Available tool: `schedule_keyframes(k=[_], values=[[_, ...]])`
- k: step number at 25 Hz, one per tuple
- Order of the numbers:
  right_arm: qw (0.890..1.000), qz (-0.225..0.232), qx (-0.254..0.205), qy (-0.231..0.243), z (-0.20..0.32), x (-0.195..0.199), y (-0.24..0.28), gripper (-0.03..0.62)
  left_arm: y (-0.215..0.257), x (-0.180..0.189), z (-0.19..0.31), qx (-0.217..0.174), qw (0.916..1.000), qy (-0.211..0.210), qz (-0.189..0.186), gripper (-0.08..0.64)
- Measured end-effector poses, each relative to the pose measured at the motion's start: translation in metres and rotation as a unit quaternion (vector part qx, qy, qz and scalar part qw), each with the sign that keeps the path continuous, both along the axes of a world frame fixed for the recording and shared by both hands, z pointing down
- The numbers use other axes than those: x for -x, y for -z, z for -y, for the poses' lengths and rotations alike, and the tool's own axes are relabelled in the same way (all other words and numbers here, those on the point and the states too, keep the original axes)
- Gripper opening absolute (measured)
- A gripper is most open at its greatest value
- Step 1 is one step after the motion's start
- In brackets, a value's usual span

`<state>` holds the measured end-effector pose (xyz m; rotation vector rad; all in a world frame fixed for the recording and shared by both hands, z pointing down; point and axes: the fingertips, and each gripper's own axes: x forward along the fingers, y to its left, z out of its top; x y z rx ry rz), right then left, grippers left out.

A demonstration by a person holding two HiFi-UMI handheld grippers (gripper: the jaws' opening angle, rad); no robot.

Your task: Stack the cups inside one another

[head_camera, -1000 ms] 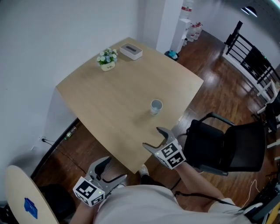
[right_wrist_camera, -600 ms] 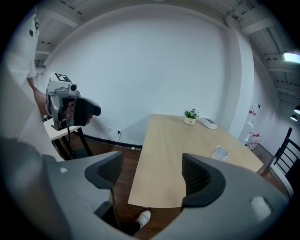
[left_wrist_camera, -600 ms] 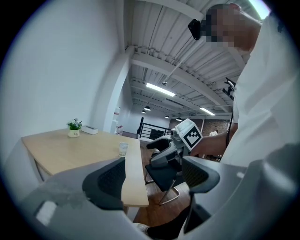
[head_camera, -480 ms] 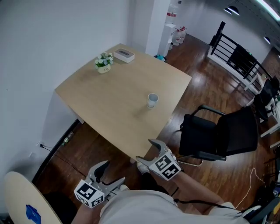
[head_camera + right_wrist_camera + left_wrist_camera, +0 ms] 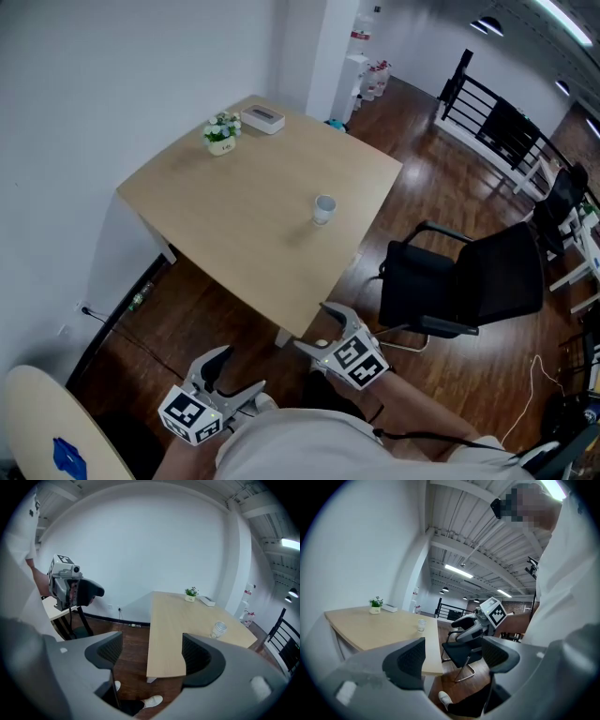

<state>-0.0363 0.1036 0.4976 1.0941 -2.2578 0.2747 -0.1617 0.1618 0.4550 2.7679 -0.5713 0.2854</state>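
Note:
One pale cup (image 5: pixel 323 208) stands upright on the light wooden table (image 5: pixel 234 225), toward its right side; it also shows small in the left gripper view as the cup (image 5: pixel 422 626) and in the right gripper view as the cup (image 5: pixel 218 630). Whether it is a single cup or a stack I cannot tell. My left gripper (image 5: pixel 230 375) is open and empty, low and off the table's near corner. My right gripper (image 5: pixel 323 328) is open and empty too, just off the table's near edge.
A small potted plant (image 5: pixel 220 131) and a white box (image 5: pixel 262 118) sit at the table's far corner. A black office chair (image 5: pixel 469 286) stands right of the table. A round pale table edge (image 5: pixel 47 422) lies at the lower left. Railings (image 5: pixel 497 122) run at the far right.
The head view has drawn back and the table looks smaller and farther. Both grippers have stayed open near my body, off the table's near edge. The cup has not moved.

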Motion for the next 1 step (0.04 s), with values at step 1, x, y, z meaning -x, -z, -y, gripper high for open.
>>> schedule_keyframes(k=[1], values=[[1.0,-0.001,-0.002,0.0,0.0,0.002,0.0018,0.391,-0.0004,0.0023,-0.0003,-0.002,1.0,-0.001,-0.001,0.393]])
